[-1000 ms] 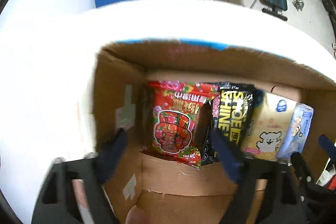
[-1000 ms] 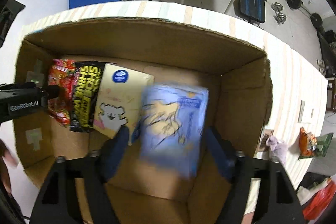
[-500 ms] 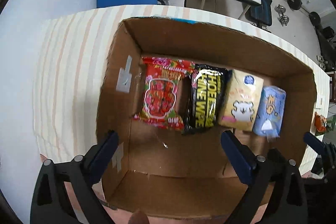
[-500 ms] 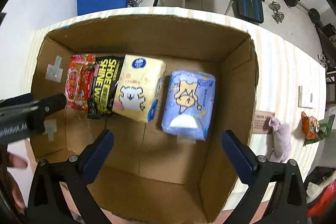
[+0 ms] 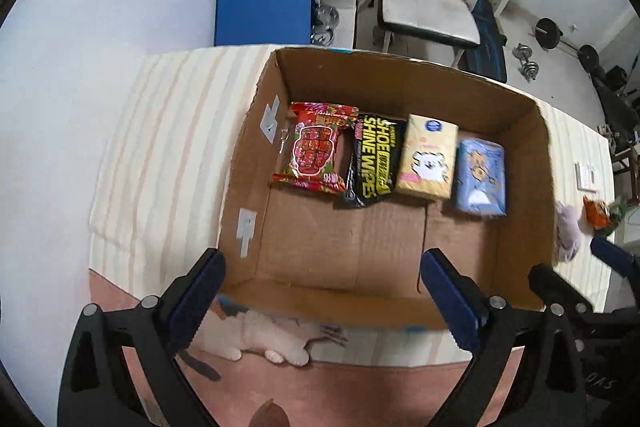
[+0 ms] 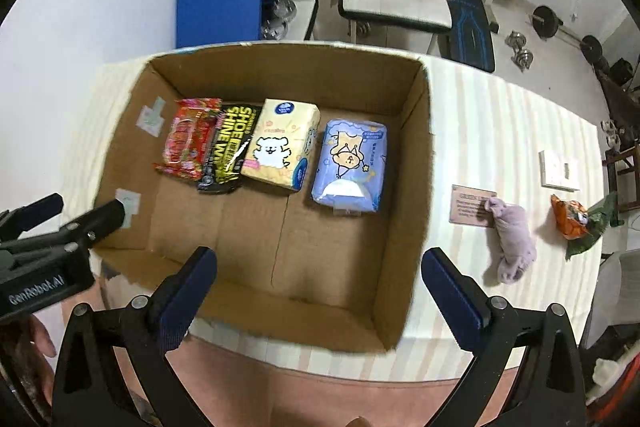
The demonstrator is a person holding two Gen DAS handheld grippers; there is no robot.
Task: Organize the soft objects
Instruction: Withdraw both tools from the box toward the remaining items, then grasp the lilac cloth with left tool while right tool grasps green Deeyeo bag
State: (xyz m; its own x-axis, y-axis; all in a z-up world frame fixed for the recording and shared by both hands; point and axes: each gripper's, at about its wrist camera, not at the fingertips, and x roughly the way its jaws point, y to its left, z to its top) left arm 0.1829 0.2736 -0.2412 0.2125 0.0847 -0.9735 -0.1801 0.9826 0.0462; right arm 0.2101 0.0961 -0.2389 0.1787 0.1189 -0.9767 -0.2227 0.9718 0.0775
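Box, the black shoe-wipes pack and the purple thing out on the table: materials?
Box: brown corrugated cardboard, matte, fold creases on the floor.
Shoe-wipes pack: glossy plastic film, going by the glare streaks and crinkled ends.
Purple thing: looks like soft fabric or plush, matte and slumped; too small to tell further.

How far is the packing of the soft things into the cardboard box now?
Done: four soft packs sit in a row in the cardboard box, the blue tissue pack at its right end. In hand: nothing; both grippers open. Left: the purple plush toy and orange snack bag, outside.
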